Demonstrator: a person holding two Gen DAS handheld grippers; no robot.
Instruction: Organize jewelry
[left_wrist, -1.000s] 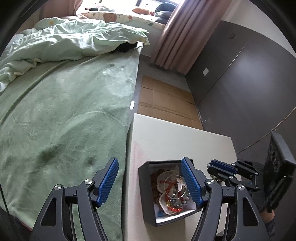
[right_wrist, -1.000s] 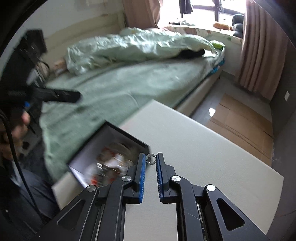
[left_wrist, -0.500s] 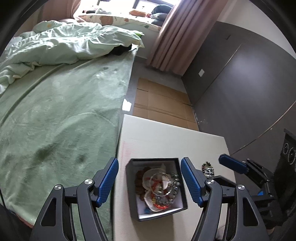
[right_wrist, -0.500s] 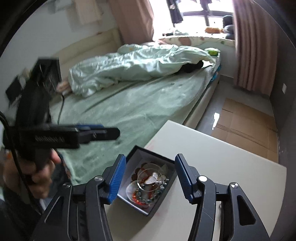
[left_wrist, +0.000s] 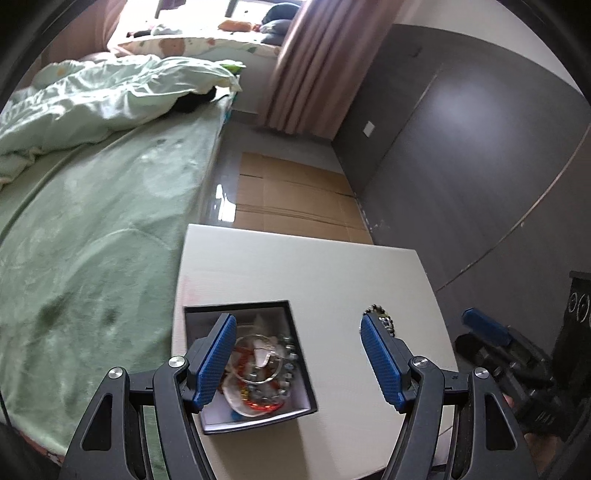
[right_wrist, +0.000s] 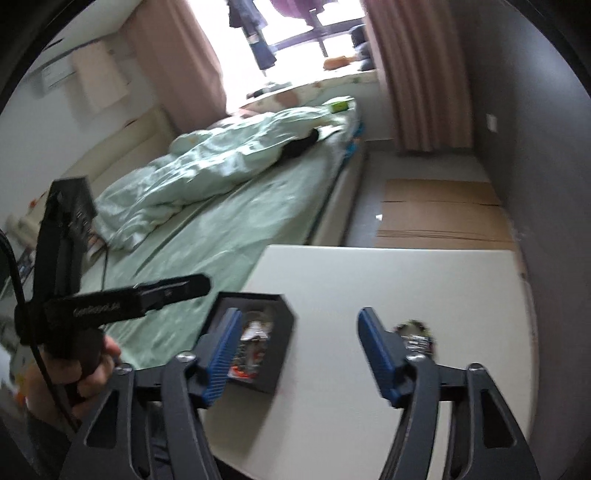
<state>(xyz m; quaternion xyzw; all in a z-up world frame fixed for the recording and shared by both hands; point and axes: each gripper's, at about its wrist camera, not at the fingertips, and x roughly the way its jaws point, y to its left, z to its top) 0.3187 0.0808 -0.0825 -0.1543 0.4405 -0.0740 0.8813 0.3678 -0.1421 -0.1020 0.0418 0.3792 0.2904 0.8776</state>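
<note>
Through the left wrist camera I am seeing my left gripper (left_wrist: 298, 356) standing apart over the white table (left_wrist: 314, 266), nothing between its fingers. The black box (left_wrist: 255, 363) of jewelry is sitting near the table's bed-side edge; a beaded bracelet (left_wrist: 382, 317) is lying apart from it.

Through the right wrist camera my right gripper (right_wrist: 295, 356) has just been opening, empty. The writing on the other tool is too blurred to read.

White table (left_wrist: 303, 266): jewelry box (left_wrist: 299, 380), bracelet (left_wrist: 384, 319).
</note>
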